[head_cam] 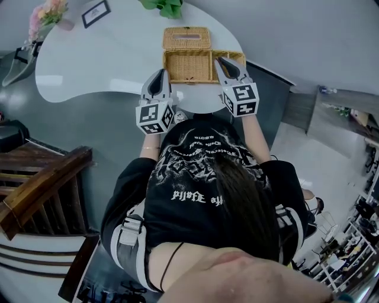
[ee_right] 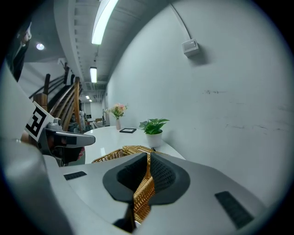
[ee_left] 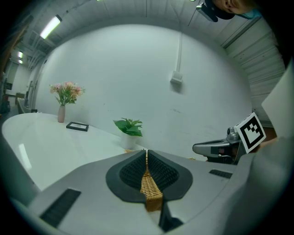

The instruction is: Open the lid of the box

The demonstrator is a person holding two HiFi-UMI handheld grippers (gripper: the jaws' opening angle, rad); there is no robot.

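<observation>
Wicker box (head_cam: 188, 68) sits at her twelve o'clock, its lid (head_cam: 186, 38) seemingly tipped back. Left gripper (head_cam: 160, 73) pinches the nine o'clock wall and right gripper (head_cam: 222, 60) the three o'clock rim. She should hold both firmly.

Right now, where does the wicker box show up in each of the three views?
Head view: the wicker box sits top centre, between the left gripper and the right gripper.
Left gripper view: only a strip shows, bottom centre, pinched between the fingers.
Right gripper view: bottom centre, pinched between the fingers, rim running left.
Shared landmark: the green plant beyond the box.
</observation>
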